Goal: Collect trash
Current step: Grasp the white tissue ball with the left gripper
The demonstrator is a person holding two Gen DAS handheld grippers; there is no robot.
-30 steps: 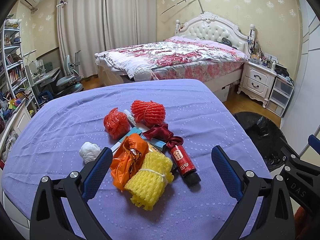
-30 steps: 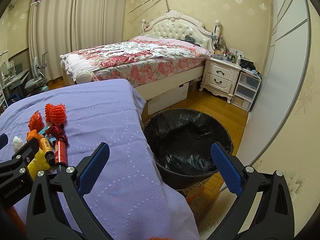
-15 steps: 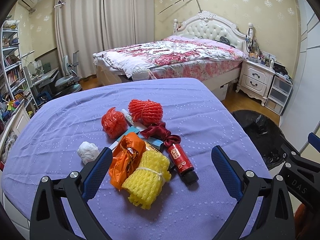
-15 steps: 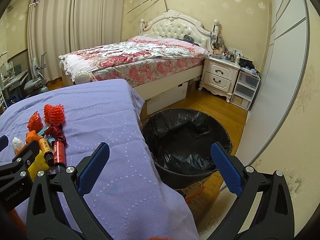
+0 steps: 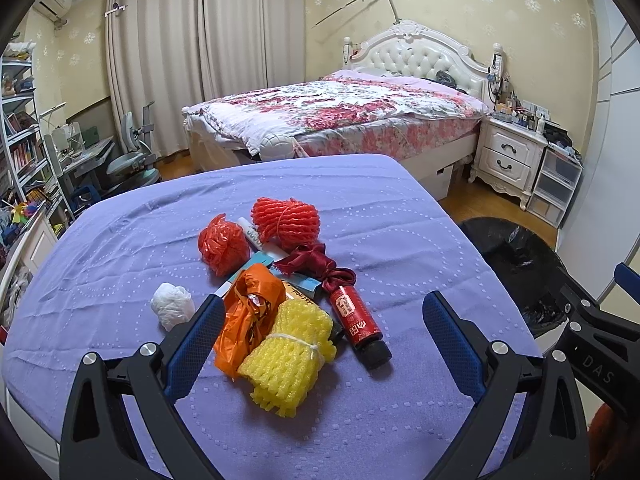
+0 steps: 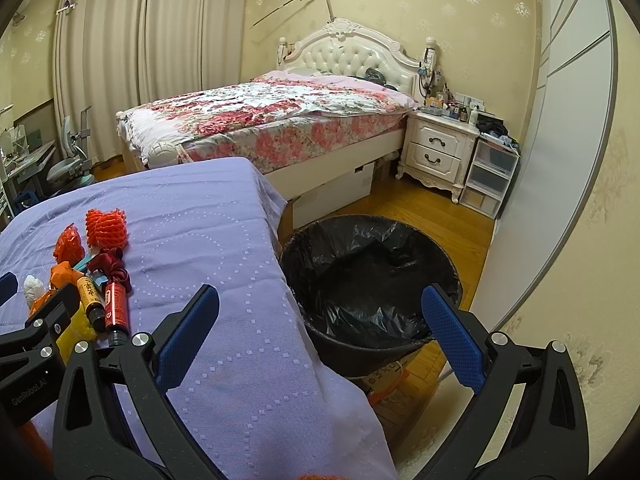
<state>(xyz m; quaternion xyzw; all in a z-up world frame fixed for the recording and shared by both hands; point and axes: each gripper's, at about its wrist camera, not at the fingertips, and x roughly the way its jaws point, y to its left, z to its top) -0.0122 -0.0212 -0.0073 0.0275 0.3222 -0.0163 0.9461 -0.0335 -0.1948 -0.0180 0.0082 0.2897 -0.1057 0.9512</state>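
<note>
While both pairs of tongs stand wide apart and hold nothing, the trash lies in a heap on the purple worktop (image 5: pixel 400 216). The left tongs (image 5: pixel 324 328) hover over the near end of the heap, straddling the yellow net (image 5: pixel 290 360) and orange bag (image 5: pixel 248 312); a red bottle (image 5: pixel 356 316) lies just beside them, a white wad (image 5: pixel 172 306) to the left, a red net (image 5: pixel 286 220) farther off. The right tongs (image 6: pixel 320 320) hang at the worktop's edge, the black-lined bin (image 6: pixel 372 280) on the floor beyond.
</note>
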